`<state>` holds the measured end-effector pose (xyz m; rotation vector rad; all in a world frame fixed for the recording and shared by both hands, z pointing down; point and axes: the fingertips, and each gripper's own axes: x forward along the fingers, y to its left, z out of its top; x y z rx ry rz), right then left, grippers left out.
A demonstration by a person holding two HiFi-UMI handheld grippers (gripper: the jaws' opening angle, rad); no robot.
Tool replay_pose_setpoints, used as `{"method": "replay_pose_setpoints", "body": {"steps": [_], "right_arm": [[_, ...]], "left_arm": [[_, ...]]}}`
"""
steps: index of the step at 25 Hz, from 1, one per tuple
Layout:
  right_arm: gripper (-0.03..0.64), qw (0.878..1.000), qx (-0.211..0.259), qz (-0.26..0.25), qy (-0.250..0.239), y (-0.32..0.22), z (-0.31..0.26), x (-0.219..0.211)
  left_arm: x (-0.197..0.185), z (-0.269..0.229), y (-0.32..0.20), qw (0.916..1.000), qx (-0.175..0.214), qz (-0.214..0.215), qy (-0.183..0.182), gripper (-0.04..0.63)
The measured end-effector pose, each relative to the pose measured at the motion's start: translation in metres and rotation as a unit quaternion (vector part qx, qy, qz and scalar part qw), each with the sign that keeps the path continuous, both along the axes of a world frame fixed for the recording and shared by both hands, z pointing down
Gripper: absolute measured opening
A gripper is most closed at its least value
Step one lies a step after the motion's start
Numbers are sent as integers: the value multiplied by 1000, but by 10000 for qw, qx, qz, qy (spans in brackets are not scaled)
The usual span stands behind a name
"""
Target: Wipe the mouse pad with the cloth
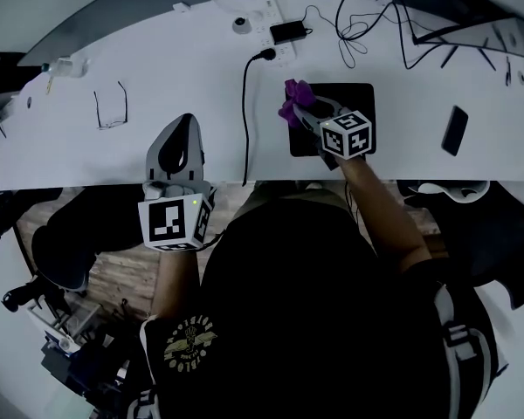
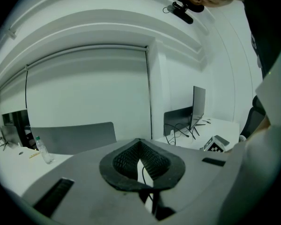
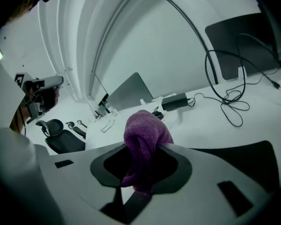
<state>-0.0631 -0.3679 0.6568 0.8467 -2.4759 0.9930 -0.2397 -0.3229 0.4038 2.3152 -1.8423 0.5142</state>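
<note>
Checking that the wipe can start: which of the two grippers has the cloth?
The right gripper: its jaws are shut on the purple cloth at the edge of the black mouse pad. The left gripper is shut and empty.

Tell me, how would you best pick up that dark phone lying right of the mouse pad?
Come from straight above and pinch the phone across its narrow width, on the two long edges near mid-length. It lies flat on the table, so only its thin sides offer a hold; the middle should keep it from tipping.
</note>
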Motion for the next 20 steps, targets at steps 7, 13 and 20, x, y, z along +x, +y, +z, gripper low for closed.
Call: {"method": "replay_pose_setpoints", "body": {"steps": [7,13,20], "right_arm": [[112,9966,-379,119,727,-10,51,18],[112,9918,-603,444,1032,-13,66,61],[112,9846,-651,900,1351,-13,72,123]], "left_arm": [[-2,5,7,9999,-107,-75,-5,2],[9,6,10,9999,-114,6,15,2],[26,4,16,9999,-58,143,57,2]]}}
